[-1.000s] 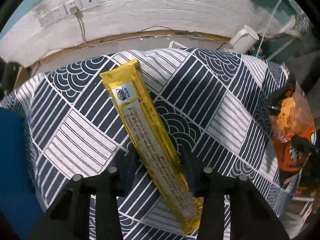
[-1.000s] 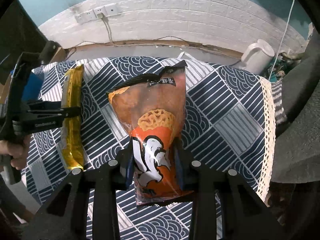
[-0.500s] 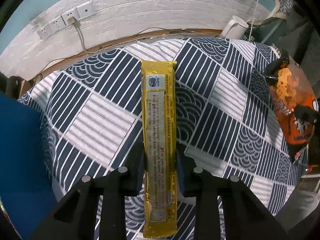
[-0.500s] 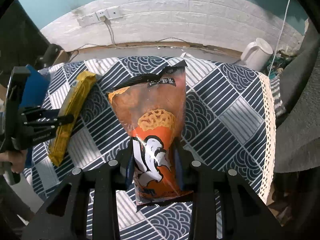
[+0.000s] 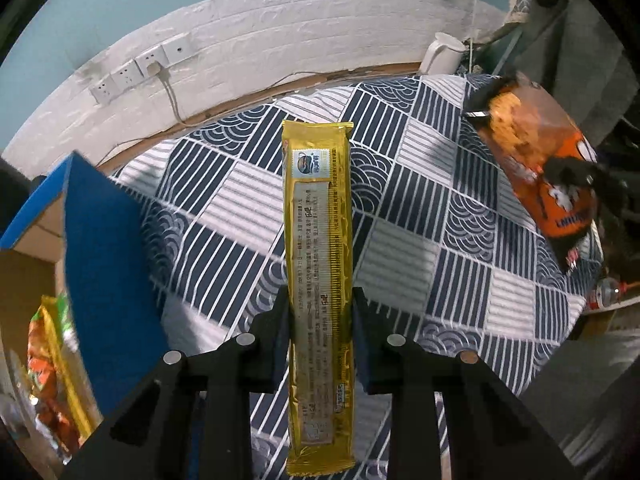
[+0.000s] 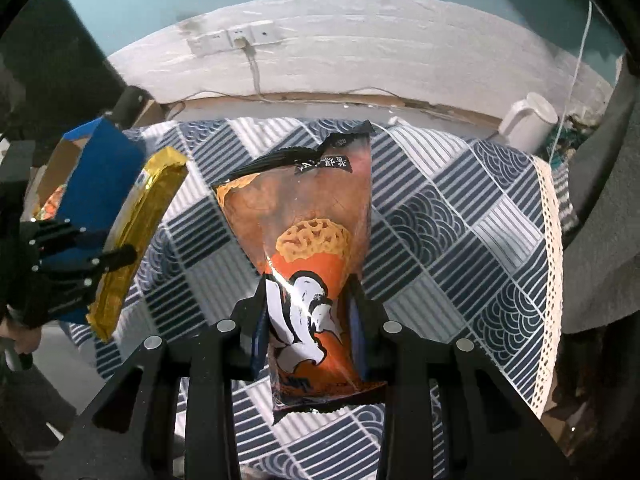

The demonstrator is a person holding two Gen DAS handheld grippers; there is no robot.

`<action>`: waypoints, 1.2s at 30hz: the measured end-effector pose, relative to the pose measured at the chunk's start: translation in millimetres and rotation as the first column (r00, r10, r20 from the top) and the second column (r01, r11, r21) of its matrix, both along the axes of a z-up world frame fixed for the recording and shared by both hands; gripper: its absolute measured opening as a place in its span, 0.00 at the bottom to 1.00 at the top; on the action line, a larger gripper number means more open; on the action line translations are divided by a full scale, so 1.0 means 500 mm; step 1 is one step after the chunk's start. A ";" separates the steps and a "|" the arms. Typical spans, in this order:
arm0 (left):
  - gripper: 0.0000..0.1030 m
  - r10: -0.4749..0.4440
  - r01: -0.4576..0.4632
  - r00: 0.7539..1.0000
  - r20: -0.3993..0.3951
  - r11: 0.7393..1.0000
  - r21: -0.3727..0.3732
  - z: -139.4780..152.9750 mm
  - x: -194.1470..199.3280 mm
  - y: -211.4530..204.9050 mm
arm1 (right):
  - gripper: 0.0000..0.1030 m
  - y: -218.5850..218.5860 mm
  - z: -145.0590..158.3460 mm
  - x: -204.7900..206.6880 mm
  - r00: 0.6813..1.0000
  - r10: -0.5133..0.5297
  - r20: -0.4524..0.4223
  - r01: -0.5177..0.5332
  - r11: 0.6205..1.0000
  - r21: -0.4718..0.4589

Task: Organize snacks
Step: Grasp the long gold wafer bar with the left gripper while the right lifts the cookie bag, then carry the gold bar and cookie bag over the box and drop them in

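My left gripper is shut on a long gold biscuit packet and holds it lengthwise above the patterned tablecloth. My right gripper is shut on an orange snack bag with a black top seal, held above the cloth. The orange bag also shows at the right of the left wrist view. The gold packet and left gripper show at the left of the right wrist view. A blue cardboard box stands open at the table's left, with snack packets inside.
A white kettle stands at the table's far right corner. Wall sockets with a cable sit on the white brick wall behind. The cloth's lace edge marks the right side of the table.
My left gripper has swung the gold packet from a diagonal to straight and moved left toward the blue box, which has come into view. The right gripper holds the orange bag almost unmoved.
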State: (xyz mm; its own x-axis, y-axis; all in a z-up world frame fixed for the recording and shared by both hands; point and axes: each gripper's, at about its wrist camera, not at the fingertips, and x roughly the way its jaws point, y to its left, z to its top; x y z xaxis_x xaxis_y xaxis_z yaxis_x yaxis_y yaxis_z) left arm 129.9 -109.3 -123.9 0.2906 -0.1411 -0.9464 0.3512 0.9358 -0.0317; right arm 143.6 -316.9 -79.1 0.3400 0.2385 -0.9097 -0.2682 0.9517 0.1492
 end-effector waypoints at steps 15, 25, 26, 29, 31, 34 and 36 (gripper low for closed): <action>0.27 0.048 -0.041 0.992 0.120 0.997 -0.062 0.129 -0.065 0.101 | 0.30 0.071 0.085 -0.041 0.996 0.049 0.075 -0.051 0.998 0.030; 0.27 0.093 -0.077 0.977 0.193 0.993 -0.093 0.194 -0.085 0.169 | 0.30 0.125 0.122 -0.050 0.989 0.095 0.111 -0.101 0.994 0.052; 0.27 0.096 -0.079 0.976 0.197 0.993 -0.090 0.196 -0.088 0.177 | 0.30 0.135 0.126 -0.049 0.988 0.102 0.113 -0.108 0.993 0.052; 0.27 0.105 -0.090 0.971 0.217 0.993 -0.079 0.203 -0.098 0.199 | 0.30 0.163 0.138 -0.048 0.986 0.120 0.119 -0.127 0.990 0.055; 0.27 0.115 -0.101 0.967 0.227 0.992 -0.072 0.205 -0.102 0.217 | 0.30 0.189 0.147 -0.046 0.983 0.138 0.124 -0.146 0.988 0.055; 0.27 0.144 -0.128 0.963 0.228 0.988 -0.082 0.207 -0.101 0.246 | 0.30 0.220 0.160 -0.045 0.978 0.159 0.132 -0.166 0.985 0.049; 0.27 0.159 -0.143 0.960 0.232 0.986 -0.082 0.208 -0.101 0.264 | 0.30 0.243 0.170 -0.042 0.975 0.173 0.142 -0.182 0.982 0.054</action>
